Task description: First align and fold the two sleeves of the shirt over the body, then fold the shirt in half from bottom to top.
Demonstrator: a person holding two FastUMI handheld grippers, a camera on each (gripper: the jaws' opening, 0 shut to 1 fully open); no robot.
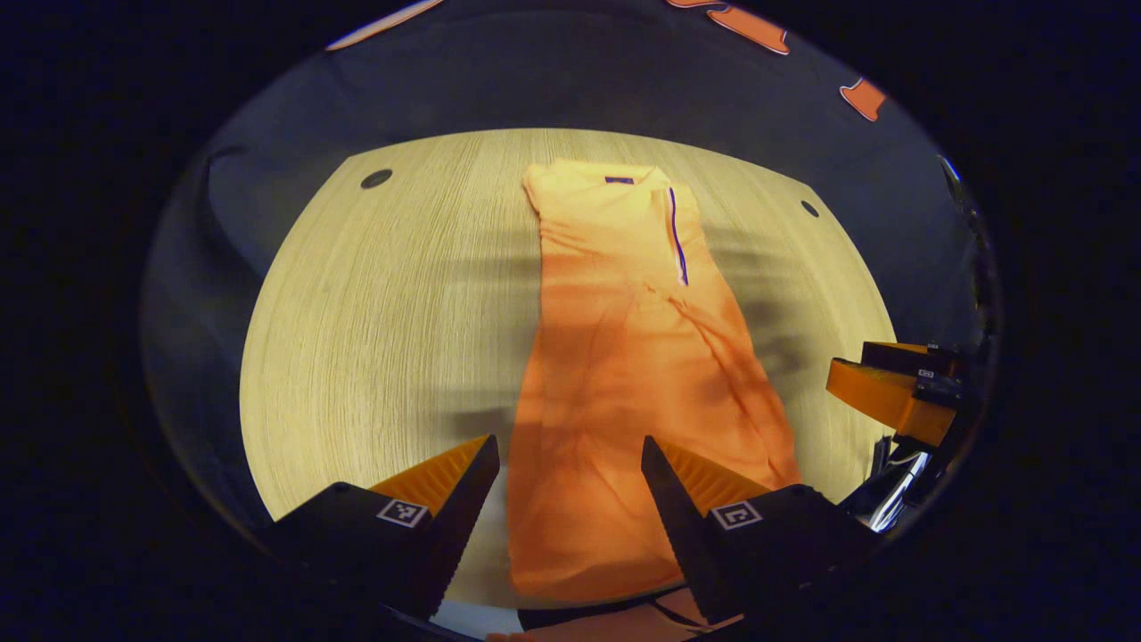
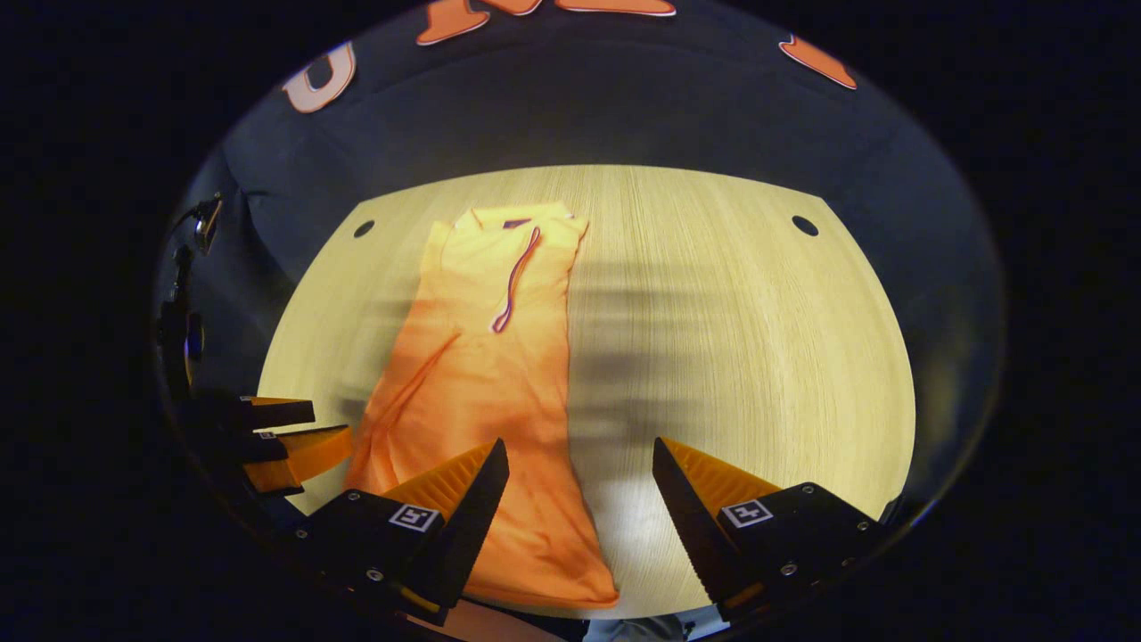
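Observation:
An orange polo shirt (image 1: 624, 374) lies lengthwise on the wooden table (image 1: 383, 339), collar at the far end, sleeves folded in over the body so it forms a narrow strip. Its hem lies near the table's front edge. My left gripper (image 1: 570, 464) hovers open above the hem end, holding nothing. In the right gripper view the shirt (image 2: 481, 374) sits left of centre, and my right gripper (image 2: 579, 468) hangs open over its lower right edge and the bare table. The right gripper (image 1: 891, 392) also shows at the right edge of the left gripper view, the left gripper (image 2: 285, 441) at the left of the right gripper view.
The table (image 2: 740, 357) has a small dark hole near each far corner (image 1: 376, 178) (image 2: 805, 226). Black cloth walls stand behind it. Bare wood spreads to both sides of the shirt.

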